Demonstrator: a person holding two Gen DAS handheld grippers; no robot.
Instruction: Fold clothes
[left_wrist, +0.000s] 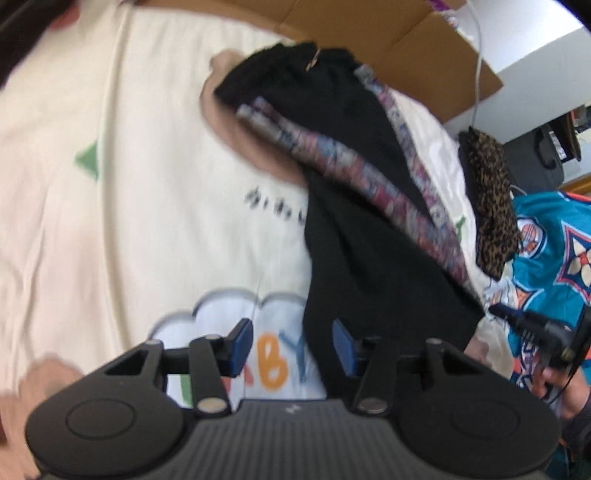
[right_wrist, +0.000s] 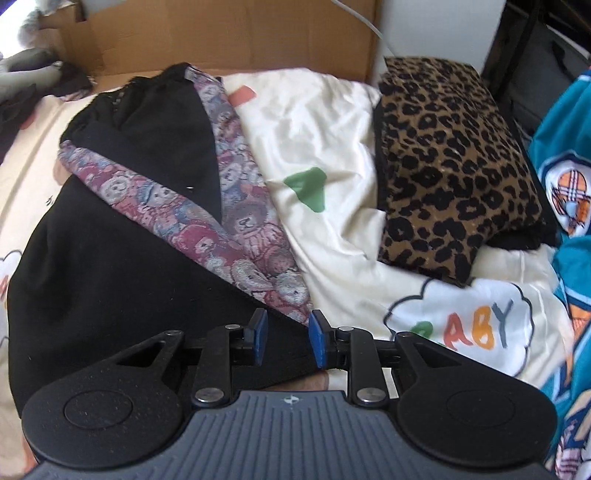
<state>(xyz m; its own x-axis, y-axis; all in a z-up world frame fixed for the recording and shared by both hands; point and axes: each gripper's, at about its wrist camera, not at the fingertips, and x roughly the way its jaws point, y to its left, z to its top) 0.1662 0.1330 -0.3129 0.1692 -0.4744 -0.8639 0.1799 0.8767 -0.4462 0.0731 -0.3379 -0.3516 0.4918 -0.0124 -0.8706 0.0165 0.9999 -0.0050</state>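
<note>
A black garment (left_wrist: 354, 236) with teddy-bear-print bands (right_wrist: 236, 206) lies partly folded on a cream bed sheet (left_wrist: 110, 184). In the blurred left wrist view my left gripper (left_wrist: 291, 345) is open just above the sheet. Its right fingertip (left_wrist: 343, 345) is at the garment's near edge. In the right wrist view my right gripper (right_wrist: 288, 338) stands open over the near corner of the black garment (right_wrist: 110, 280). Black cloth shows between its blue pads (right_wrist: 258, 332), and they do not pinch it.
A folded leopard-print piece (right_wrist: 450, 166) sits on the sheet (right_wrist: 325, 147) to the right, with a teal sports jersey (right_wrist: 565, 147) beyond it. Brown cardboard (right_wrist: 221, 33) lines the far side. A hand (left_wrist: 554, 380) holding a black device shows at the left view's right edge.
</note>
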